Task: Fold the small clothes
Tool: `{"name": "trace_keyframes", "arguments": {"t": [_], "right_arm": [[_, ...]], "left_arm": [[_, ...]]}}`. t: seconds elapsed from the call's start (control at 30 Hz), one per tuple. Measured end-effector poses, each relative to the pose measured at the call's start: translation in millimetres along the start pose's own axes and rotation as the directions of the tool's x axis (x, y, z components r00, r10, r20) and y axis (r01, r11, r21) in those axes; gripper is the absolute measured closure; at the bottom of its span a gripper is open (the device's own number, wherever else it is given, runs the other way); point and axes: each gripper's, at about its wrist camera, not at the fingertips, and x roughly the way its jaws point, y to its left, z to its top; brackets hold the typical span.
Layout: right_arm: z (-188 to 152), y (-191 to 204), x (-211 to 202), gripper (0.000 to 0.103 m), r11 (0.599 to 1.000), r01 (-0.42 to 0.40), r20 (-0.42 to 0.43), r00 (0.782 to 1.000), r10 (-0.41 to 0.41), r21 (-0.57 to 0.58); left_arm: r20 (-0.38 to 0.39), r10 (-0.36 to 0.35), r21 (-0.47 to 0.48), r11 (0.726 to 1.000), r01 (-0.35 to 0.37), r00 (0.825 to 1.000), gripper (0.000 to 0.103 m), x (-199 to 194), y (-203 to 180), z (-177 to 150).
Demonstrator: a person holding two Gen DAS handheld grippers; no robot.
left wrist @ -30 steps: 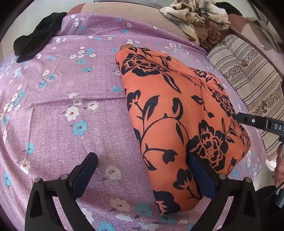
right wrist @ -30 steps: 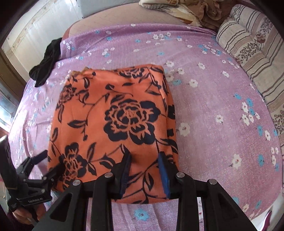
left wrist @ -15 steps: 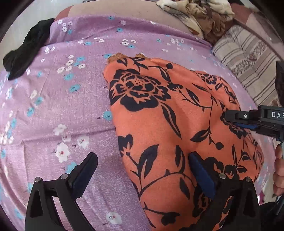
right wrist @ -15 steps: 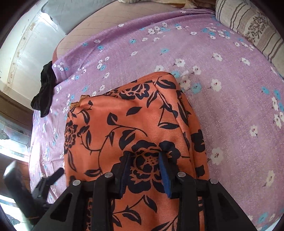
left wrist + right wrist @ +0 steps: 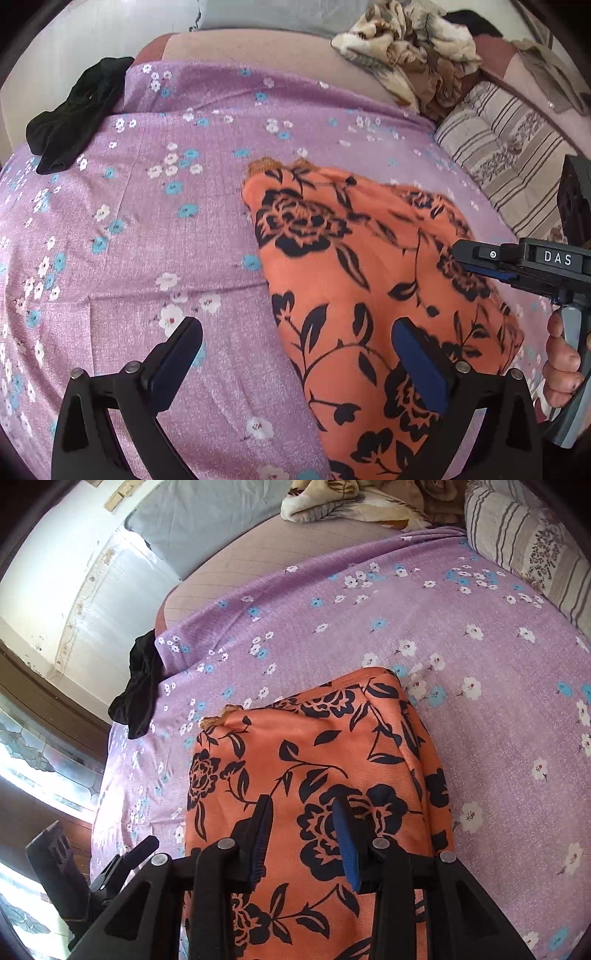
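An orange garment with black flowers (image 5: 351, 266) lies folded on the purple flowered bedsheet (image 5: 147, 240). My left gripper (image 5: 295, 332) hangs open wide above the garment's left edge, one finger over the sheet and the other over the cloth, holding nothing. In the right wrist view my right gripper (image 5: 301, 808) hovers over the middle of the garment (image 5: 314, 746), jaws a little apart, with flat cloth showing in the gap. The right gripper (image 5: 458, 254) also reaches in from the right in the left wrist view, with a person's hand (image 5: 561, 365) on its handle.
A black garment (image 5: 74, 118) lies at the sheet's far left corner. A heap of patterned cloth (image 5: 406, 48) and a striped pillow (image 5: 506, 147) sit at the far right. The left gripper (image 5: 147, 843) shows at the lower left of the right wrist view.
My right gripper has moved from the garment's near edge to over its middle and has rolled. My left gripper has drawn up and back. The garment lies as before.
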Motion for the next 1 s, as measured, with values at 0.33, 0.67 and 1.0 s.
{"name": "trace_keyframes", "arguments": {"t": [0.33, 0.67, 1.0], "right_arm": [[-12, -7, 4, 0.067, 0.999, 0.030, -0.037, 0.999, -0.028, 0.043], [-15, -15, 16, 0.067, 0.995, 0.096, -0.100, 0.990, -0.096, -0.004], [-2, -21, -17, 0.064, 0.999, 0.015, 0.010, 1.000, -0.016, 0.028]], "left_arm": [[-0.006, -0.022, -0.059, 0.998, 0.022, 1.000, 0.001, -3, 5, -6], [-0.058, 0.004, -0.007, 1.000, -0.005, 0.998, 0.000, 24, -14, -15], [0.077, 0.026, 0.029, 0.999, -0.028, 0.997, 0.000, -29, -22, -1]]}}
